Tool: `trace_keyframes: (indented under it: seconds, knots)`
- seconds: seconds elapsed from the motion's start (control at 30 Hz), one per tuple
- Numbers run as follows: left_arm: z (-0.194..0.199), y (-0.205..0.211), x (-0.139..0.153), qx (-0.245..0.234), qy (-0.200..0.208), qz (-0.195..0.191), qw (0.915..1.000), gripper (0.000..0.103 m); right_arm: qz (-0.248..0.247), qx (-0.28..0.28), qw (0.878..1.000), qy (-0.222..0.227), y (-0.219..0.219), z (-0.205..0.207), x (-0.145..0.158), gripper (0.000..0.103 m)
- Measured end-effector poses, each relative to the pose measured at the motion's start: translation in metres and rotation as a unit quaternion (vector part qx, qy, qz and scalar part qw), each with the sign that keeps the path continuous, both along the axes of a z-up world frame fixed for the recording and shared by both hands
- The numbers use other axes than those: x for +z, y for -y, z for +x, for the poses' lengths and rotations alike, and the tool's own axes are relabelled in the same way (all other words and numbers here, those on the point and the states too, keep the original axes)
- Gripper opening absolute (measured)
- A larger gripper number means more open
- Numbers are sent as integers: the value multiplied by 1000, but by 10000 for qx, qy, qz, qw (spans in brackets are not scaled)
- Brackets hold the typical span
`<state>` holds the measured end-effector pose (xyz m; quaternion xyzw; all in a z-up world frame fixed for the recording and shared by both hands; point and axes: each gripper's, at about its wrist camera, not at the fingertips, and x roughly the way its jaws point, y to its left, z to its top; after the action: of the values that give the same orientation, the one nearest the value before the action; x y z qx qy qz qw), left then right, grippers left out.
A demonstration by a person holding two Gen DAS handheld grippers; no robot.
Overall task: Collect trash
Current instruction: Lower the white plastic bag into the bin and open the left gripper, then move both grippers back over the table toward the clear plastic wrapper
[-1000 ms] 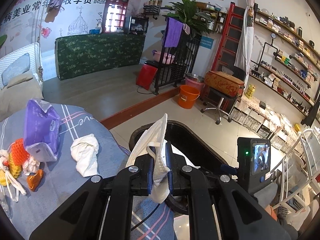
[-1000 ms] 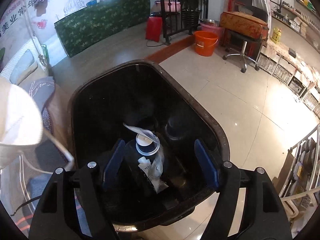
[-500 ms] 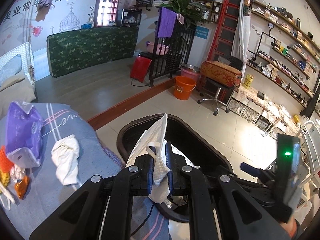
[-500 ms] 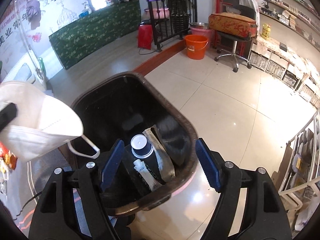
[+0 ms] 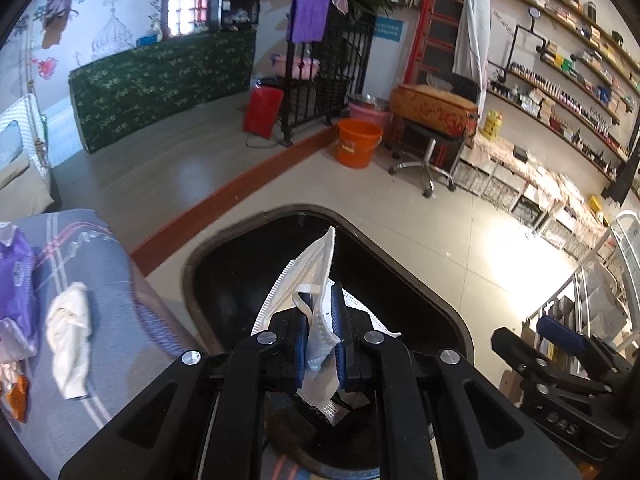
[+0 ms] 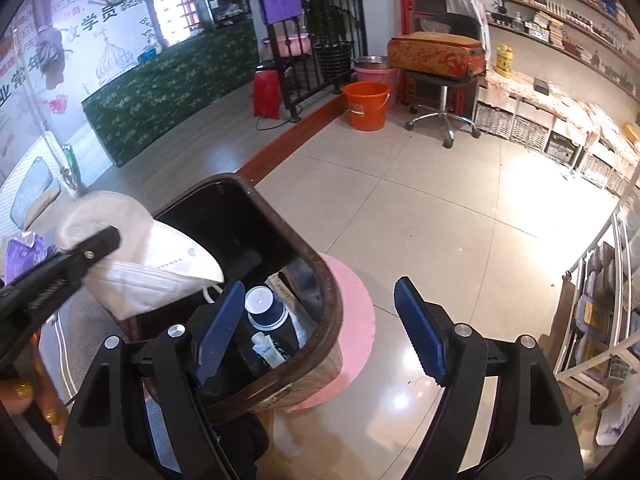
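Observation:
My left gripper (image 5: 320,308) is shut on a white face mask (image 5: 316,280) and holds it over the open black trash bin (image 5: 432,300). From the right wrist view the mask (image 6: 148,264) hangs above the bin's left rim (image 6: 328,292). The bin holds a dark bottle with a white cap (image 6: 264,308) and a small tube (image 6: 268,352). My right gripper (image 6: 320,320) is open and empty, above the bin's right edge. It also shows at the right of the left wrist view (image 5: 560,340).
A grey striped table (image 5: 100,300) at the left carries a crumpled white tissue (image 5: 70,328), a purple packet (image 5: 16,276) and an orange wrapper (image 5: 18,396). Tiled floor lies beyond, with an orange bucket (image 5: 356,142), a stool (image 5: 432,140) and shelves along the right wall.
My left gripper has carried the mask rightward from the table edge to over the bin. My right gripper has drawn back and to the right from inside the bin.

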<state>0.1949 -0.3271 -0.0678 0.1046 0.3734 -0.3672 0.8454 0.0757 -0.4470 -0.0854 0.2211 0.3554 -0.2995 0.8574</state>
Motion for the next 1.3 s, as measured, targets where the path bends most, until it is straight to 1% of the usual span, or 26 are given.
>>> trace_keyframes:
  seconds: [0.13, 0.23, 0.3, 0.37, 0.43, 0.47, 0.53, 0.6, 0.67, 0.73, 0.87, 1.07, 1.2, 1.3]
  knots:
    - [5, 17, -13, -204, -281, 367, 9987, 11, 15, -101, 9999, 29, 3, -4, 1, 77]
    - [5, 24, -19, -344, -356, 582, 9971, 12, 7, -141, 9999, 31, 7, -6, 1, 77]
    - [5, 23, -20, -346, -448, 579, 9967, 24, 18, -146, 9999, 33, 9, -6, 1, 77]
    - [4, 19, -19, -314, -475, 499, 9971, 56, 3, -154, 9999, 34, 10, -6, 1, 77]
    - [2, 14, -15, -200, -358, 411, 9983, 73, -22, -175, 9998, 48, 11, -6, 2, 77]
    - [2, 11, -13, -132, -306, 362, 9988, 78, -41, -193, 9998, 59, 12, -7, 2, 77]
    - [2, 8, -10, -21, -244, 366, 9990, 84, -61, -218, 9997, 62, 12, -8, 3, 80]
    - [0, 6, -6, 60, -137, 401, 9991, 85, -58, -241, 9997, 64, 13, -8, 2, 82]
    - [-2, 1, 0, 122, -63, 352, 9993, 91, -40, -253, 9997, 55, 13, -8, 0, 82]
    - [-6, -7, 4, 170, -16, 275, 9995, 95, -19, -249, 9997, 34, 11, -5, -1, 83]
    - [-7, -20, 13, 335, 25, 183, 9993, 96, -7, -196, 9998, 40, 6, -2, -1, 83]
    - [-11, -51, 24, 694, 215, 98, 9973, 97, -104, -29, 9999, 127, -7, 4, 5, 87]
    - [-15, -72, 32, 917, 440, 94, 9948, 97, -170, 167, 9994, 240, -19, 8, 10, 87]
    - [-14, -90, 38, 1084, 469, 27, 9930, 97, -232, 362, 9987, 278, -32, 15, 14, 89]
